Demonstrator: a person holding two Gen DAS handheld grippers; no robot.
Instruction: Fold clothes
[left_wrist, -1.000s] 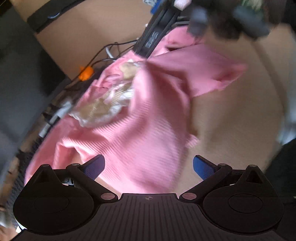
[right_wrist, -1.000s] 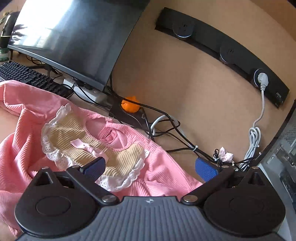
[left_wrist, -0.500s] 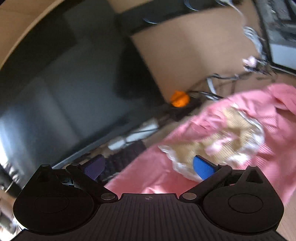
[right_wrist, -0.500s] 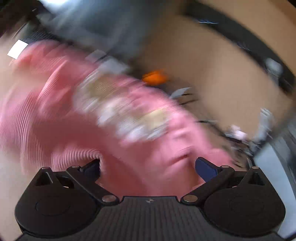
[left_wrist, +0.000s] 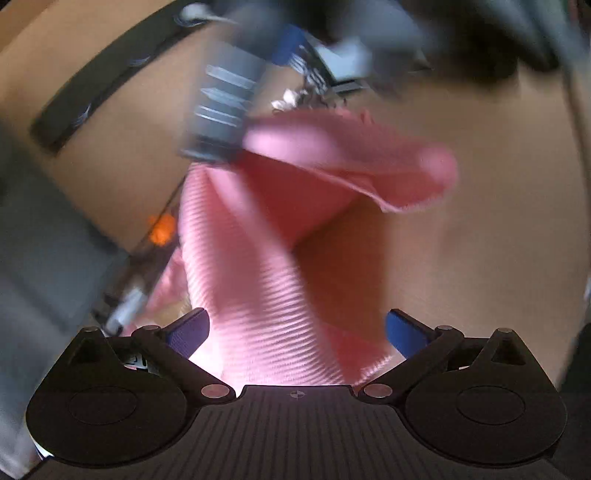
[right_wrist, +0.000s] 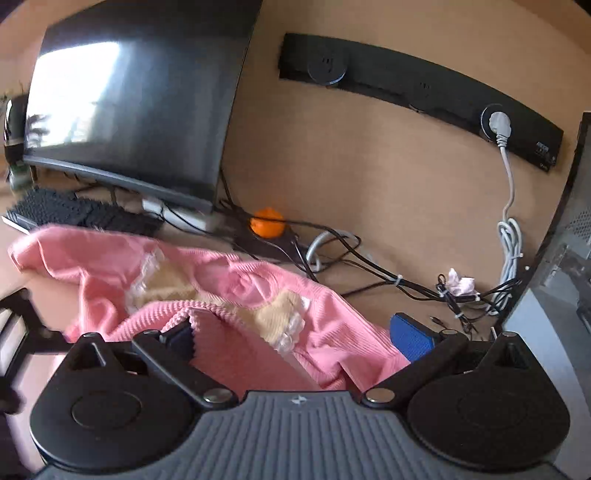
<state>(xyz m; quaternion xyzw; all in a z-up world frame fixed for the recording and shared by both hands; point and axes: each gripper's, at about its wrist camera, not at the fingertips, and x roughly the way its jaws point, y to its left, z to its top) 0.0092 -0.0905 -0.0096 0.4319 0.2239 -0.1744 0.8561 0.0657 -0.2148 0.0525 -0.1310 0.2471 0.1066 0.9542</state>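
So the pink ribbed garment (left_wrist: 258, 295) is now bunched right up between the fingers of the left gripper (left_wrist: 297, 328). Half a second ago that camera was mostly staring at the monitor with the fabric off to its right, so it has swung back over the cloth. Its jaws stand wide apart, with fabric running between the blue pads but nothing pinched that I can make out. The view is badly blurred, mind you.

The right gripper (right_wrist: 295, 332) is wide open too. A second ago the lace-trimmed cream bib lay flat ahead of it; now a pink edge is lifted and rolled over just in front of its left finger, half covering the bib. The rest of the garment trails off ahead and to the left, toward the keyboard (right_wrist: 74, 210) under the monitor (right_wrist: 129, 103).

My read: the garment is still a crumpled heap, no real fold yet. Both tools look set up to grab an edge and spread it out first.
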